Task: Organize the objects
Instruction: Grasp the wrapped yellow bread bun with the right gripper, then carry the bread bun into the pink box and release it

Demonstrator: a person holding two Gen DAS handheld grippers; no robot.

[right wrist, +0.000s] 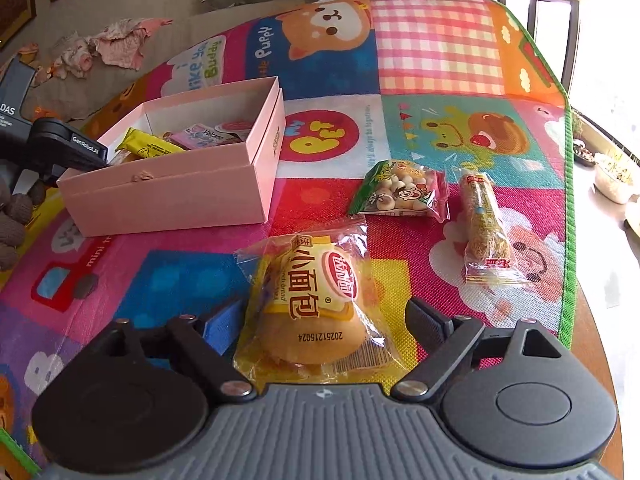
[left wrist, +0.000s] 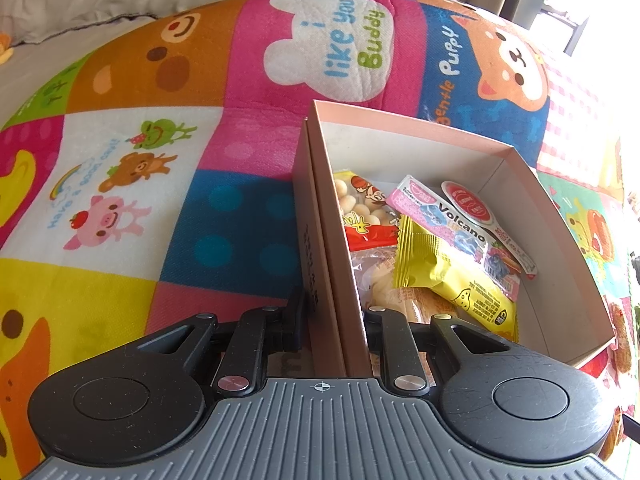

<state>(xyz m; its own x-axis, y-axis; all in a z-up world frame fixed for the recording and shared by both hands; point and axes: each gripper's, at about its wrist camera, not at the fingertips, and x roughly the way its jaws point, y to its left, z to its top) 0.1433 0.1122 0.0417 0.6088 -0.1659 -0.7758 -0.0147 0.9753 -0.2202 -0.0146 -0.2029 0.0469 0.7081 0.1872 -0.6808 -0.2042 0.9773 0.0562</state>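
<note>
A pink cardboard box [left wrist: 436, 130] sits on a colourful play mat; it also shows in the right wrist view [right wrist: 168, 196]. It holds several snack packets: a yellow packet [left wrist: 444, 276], a pink Volcano packet [left wrist: 452, 224] and a bag of small biscuits [left wrist: 360, 208]. My left gripper [left wrist: 332, 320] is shut on the box's near wall. My right gripper [right wrist: 324, 320] is open around a wrapped small bread [right wrist: 312, 308] lying on the mat, one finger on each side. It is not clear if the pads touch it.
On the mat past the bread lie a green bag of round biscuits [right wrist: 400, 192] and a long wrapped cereal bar [right wrist: 486, 226]. The mat's green edge [right wrist: 568, 184] runs along the right. Crumpled cloth [right wrist: 116, 46] lies far left behind the box.
</note>
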